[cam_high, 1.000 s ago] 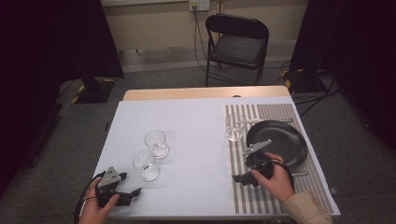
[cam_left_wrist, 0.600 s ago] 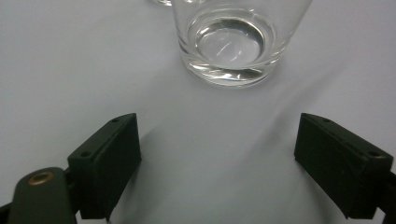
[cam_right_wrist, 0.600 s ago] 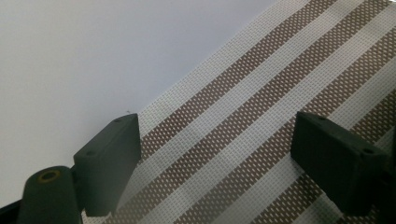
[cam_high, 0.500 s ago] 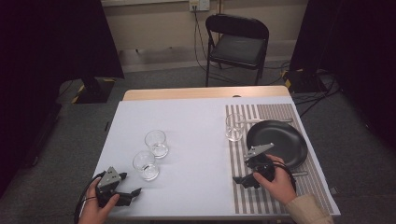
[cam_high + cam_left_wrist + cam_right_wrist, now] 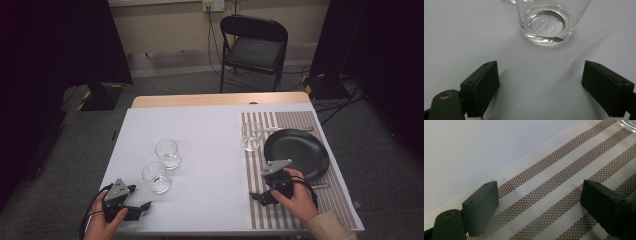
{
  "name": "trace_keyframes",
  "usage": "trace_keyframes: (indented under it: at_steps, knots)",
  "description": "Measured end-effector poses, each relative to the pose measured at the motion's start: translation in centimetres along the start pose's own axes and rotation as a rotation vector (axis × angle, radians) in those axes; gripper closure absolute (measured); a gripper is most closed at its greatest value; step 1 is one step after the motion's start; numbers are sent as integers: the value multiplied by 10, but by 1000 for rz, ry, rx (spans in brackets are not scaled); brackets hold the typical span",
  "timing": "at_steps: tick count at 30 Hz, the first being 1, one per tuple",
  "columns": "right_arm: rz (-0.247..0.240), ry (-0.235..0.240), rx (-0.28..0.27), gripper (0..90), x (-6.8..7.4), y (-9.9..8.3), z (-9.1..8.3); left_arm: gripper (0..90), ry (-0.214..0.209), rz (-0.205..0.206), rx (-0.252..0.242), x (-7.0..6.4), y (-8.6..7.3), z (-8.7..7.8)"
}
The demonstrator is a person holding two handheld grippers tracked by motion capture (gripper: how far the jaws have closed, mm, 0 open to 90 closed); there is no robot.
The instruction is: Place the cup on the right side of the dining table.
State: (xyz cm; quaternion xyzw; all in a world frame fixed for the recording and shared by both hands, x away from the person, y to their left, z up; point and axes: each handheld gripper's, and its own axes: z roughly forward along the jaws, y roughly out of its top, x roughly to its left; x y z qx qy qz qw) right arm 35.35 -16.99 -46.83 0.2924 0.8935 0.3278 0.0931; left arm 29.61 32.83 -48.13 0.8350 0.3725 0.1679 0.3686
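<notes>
Left tool (image 5: 541, 82) jaws wide, bare white tabletop (image 5: 461, 37) between them; clear empty round glass tumbler (image 5: 549, 21) just ahead, upright.

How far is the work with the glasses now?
Done: one glass stands on the striped mat beside the black plate. In hand: the open left claw points at the nearest glass, not touching it. Left: two glasses on the white cloth; the right claw is open over the mat.

Clear glossy glass (image 5: 548, 23) — matt black gripper (image 5: 547, 87) — woven striped placemat (image 5: 564, 185)
</notes>
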Motion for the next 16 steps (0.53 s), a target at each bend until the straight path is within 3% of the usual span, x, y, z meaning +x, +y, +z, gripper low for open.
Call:
trace_keyframes:
  at_steps: [3, 16]
  knots:
    - [-21, 2, 12, 130, 1, 1, 1, 136, 0, 4, 1, 0, 0, 0]
    - [-21, -1, 17, 127, 1, 1, 1, 135, -2, 2, 0, 1, 0, 0]
